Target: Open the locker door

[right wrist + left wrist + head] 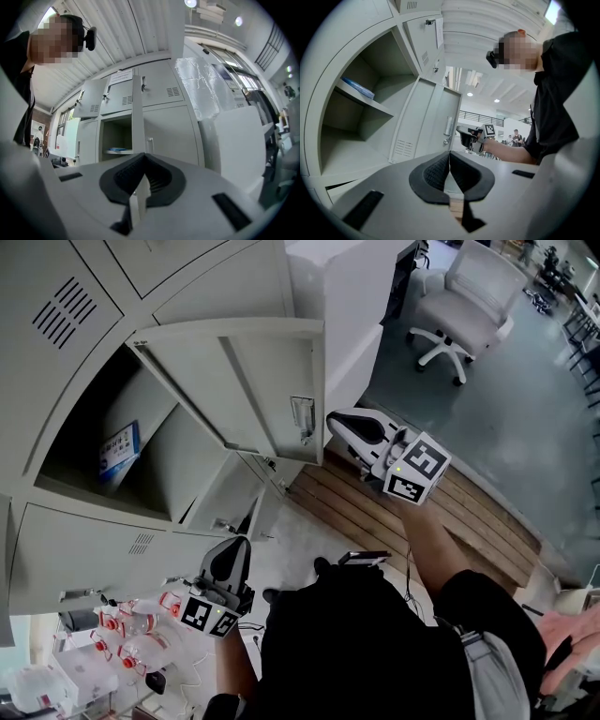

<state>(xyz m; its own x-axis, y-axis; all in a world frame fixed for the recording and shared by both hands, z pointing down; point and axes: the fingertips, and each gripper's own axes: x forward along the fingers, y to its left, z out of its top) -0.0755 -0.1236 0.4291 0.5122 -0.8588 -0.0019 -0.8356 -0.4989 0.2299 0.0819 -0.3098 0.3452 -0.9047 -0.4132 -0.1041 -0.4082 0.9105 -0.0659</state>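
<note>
The grey locker door (248, 395) stands swung wide open, and a blue packet (118, 452) lies on the shelf inside. The right gripper (142, 180) has its jaws clamped on the door's thin free edge, beside the latch handle (302, 418). The left gripper (449, 165) is well apart from the door, its jaws pressed together with nothing between them.

We see the locker door (253, 390) as smooth, matt grey painted sheet metal. Right of the door lie bare wooden planks (469, 512) and a faintly glossy grey floor (511, 399). Below it are clear plastic bottles (141, 652). At its edge, the right gripper (335, 418) has ribbed matt black pads (124, 178).
</note>
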